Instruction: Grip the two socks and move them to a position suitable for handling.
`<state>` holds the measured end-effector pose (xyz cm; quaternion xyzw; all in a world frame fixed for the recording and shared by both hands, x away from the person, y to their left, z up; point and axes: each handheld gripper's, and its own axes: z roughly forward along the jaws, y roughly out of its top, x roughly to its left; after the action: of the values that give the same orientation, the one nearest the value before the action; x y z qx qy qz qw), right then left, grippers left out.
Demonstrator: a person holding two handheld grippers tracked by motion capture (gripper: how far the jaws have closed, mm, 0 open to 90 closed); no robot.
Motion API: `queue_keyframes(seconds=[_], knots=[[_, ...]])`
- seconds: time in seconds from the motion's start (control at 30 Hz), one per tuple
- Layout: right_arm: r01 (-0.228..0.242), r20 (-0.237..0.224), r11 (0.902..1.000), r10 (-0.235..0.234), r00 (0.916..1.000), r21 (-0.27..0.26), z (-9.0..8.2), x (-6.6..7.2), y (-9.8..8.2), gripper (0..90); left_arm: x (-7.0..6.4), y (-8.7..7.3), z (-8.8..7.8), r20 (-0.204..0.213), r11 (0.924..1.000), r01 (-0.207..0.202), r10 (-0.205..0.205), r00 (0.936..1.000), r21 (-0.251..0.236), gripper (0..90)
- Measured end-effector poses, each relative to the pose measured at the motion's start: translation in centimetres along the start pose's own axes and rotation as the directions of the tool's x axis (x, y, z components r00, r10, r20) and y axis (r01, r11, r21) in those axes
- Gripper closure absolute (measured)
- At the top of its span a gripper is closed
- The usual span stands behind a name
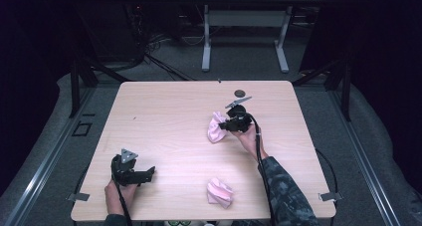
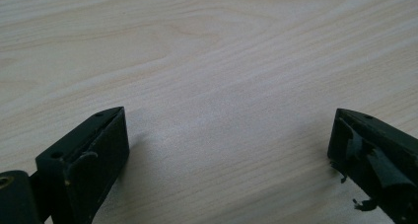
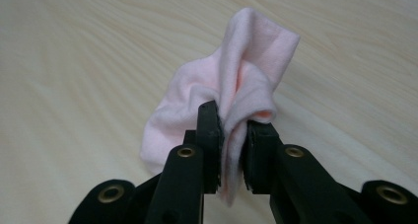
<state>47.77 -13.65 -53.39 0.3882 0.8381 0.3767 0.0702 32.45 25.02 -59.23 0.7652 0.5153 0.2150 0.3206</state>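
Right gripper [image 3: 231, 130] pinching pink cloth [image 3: 236, 81], mid-table | left gripper [image 2: 226, 150] fingers wide apart, near front edge

Bare table [image 1: 164, 121] left and centre, second pink cloth [image 1: 219, 192] near front edge

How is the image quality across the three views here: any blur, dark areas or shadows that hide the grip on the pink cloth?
High view: table evenly lit, surroundings dark, right tool small and soft. Right gripper view: pink cloth sharp between the jaws, near black parts slightly soft, no glare. Left gripper view: left tool open over bare wood, a soft shadow beside one jaw, grain clear.
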Motion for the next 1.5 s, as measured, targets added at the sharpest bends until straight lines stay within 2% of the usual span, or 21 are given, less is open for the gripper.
queue_keyframes(seconds=[0.1, 0.2, 0.33, 0.5, 0.53, 0.63, 0.67, 0.73, 0.8, 0.83, 0.93, 1.1, 1.2, 1.23, 1.27, 1.3, 1.33, 1.37, 1.4, 1.43, 1.5], knots=[[0.029, -0.056, 0.9993, -0.031, 0.9979, -0.025, -2.4, 1.9, -0.3, 79.3, 0.0, 0.0, 0.0, 0.000, 1.0000, 0.000, 0.000, 1.0000, 0.000, 2.2], [0.071, -0.068, 0.9969, -0.073, 0.9950, -0.035, -4.8, 4.4, -1.6, 79.0, 0.0, 0.0, 0.0, -0.003, 1.0000, 0.001, -0.001, 1.0000, -0.004, 2.2], [0.098, -0.061, 0.9952, -0.098, 0.9933, -0.007, -5.2, 5.8, -2.7, 78.4, 0.0, 0.0, 0.0, -0.003, 1.0000, 0.002, -0.002, 1.0000, -0.004, 2.2], [0.113, -0.067, 0.9902, -0.108, 0.9920, 0.082, -3.1, 7.3, -4.7, 75.0, 0.0, 0.0, 0.0, -0.004, 1.0000, 0.001, -0.001, 1.0000, -0.005, 2.2], [0.117, -0.061, 0.9868, -0.110, 0.9920, 0.112, -2.2, 7.5, -5.0, 70.1, 0.0, 0.0, 0.0, -0.004, 1.0000, 0.001, -0.001, 1.0000, -0.005, 2.2], [0.119, -0.019, 0.9809, -0.118, 0.9928, 0.154, -0.5, 7.6, -5.5, 34.6, 0.0, 0.0, 0.0, -0.007, 0.9999, 0.003, -0.004, 1.0000, -0.009, 3.0], [0.109, -0.026, 0.9863, -0.106, 0.9940, 0.124, -0.8, 7.4, -5.8, 22.8, 0.0, 0.0, 0.0, -0.007, 1.0000, 0.003, -0.003, 1.0000, -0.009, 3.2], [0.104, -0.022, 0.9894, -0.102, 0.9945, 0.102, -1.4, 7.4, -6.0, 19.5, 0.0, -0.1, 0.0, -0.006, 1.0000, 0.002, -0.002, 1.0000, -0.009, 3.2], [0.092, -0.015, 0.9947, -0.092, 0.9957, 0.045, -3.5, 7.2, -6.5, 13.6, 0.0, -0.1, 0.0, -0.007, 1.0000, -0.003, 0.003, 1.0000, -0.007, 3.1], [0.092, -0.015, 0.9947, -0.092, 0.9957, 0.045, -3.5, 7.2, -6.5, 13.6, 0.0, -0.1, 0.0, -0.007, 1.0000, -0.003, 0.003, 1.0000, -0.007, 3.1], [0.066, -0.004, 0.9978, -0.066, 0.9978, -0.008, -5.9, 6.9, -7.7, 11.4, -0.2, -0.1, -0.3, -0.003, 1.0000, -0.003, 0.003, 1.0000, -0.004, 3.8], [0.026, 0.023, 0.9993, -0.025, 0.9994, -0.025, -8.8, 6.5, -10.2, 14.5, -2.4, 0.0, -1.5, 0.075, 0.9980, -0.034, 0.038, 0.9965, -0.053, 0.4], [0.003, 0.036, 0.9994, -0.002, 0.9993, -0.035, -10.0, 6.4, -11.5, 15.1, -4.9, 0.3, -2.5, 0.136, 0.9932, -0.090, 0.099, 0.9857, -0.075, 0.5], [-0.015, 0.040, 0.9988, 0.017, 0.9990, -0.046, -10.6, 6.3, -12.2, 15.2, -6.6, 0.6, -3.3, 0.176, 0.9883, -0.108, 0.126, 0.9763, -0.108, 0.7], [-0.015, 0.040, 0.9988, 0.017, 0.9990, -0.046, -10.6, 6.3, -12.2, 15.2, -6.6, 0.6, -3.3, 0.176, 0.9883, -0.108, 0.126, 0.9763, -0.108, 1.8], [-0.018, 0.040, 0.9986, 0.020, 0.9990, -0.050, -10.9, 6.2, -12.5, 15.3, -7.5, 0.7, -3.7, 0.190, 0.9846, -0.124, 0.146, 0.9709, -0.124, 1.8], [-0.042, 0.036, 0.9964, 0.044, 0.9984, -0.074, -11.3, 6.1, -13.2, 15.7, -9.4, 1.0, -4.3, 0.216, 0.9759, -0.150, 0.183, 0.9592, -0.158, 3.2], [-0.042, 0.036, 0.9964, 0.044, 0.9984, -0.074, -11.3, 6.1, -13.2, 15.7, -9.4, 1.0, -4.3, 0.216, 0.9759, -0.150, 0.183, 0.9592, -0.158, 6.5], [-0.056, 0.032, 0.9953, 0.058, 0.9978, -0.080, -11.5, 6.0, -13.5, 16.2, -10.4, 1.1, -4.6, 0.237, 0.9717, -0.160, 0.199, 0.9508, -0.174, 6.5], [-0.070, 0.032, 0.9946, 0.072, 0.9969, -0.077, -11.6, 6.0, -14.1, 17.5, -11.7, 1.3, -4.7, 0.260, 0.9645, -0.195, 0.237, 0.9362, -0.178, 14.6], [-0.072, 0.033, 0.9943, 0.075, 0.9966, -0.079, -11.6, 5.9, -14.4, 18.0, -14.4, 1.5, -4.9, 0.244, 0.9371, -0.298, 0.336, 0.9095, -0.182, 15.9]])
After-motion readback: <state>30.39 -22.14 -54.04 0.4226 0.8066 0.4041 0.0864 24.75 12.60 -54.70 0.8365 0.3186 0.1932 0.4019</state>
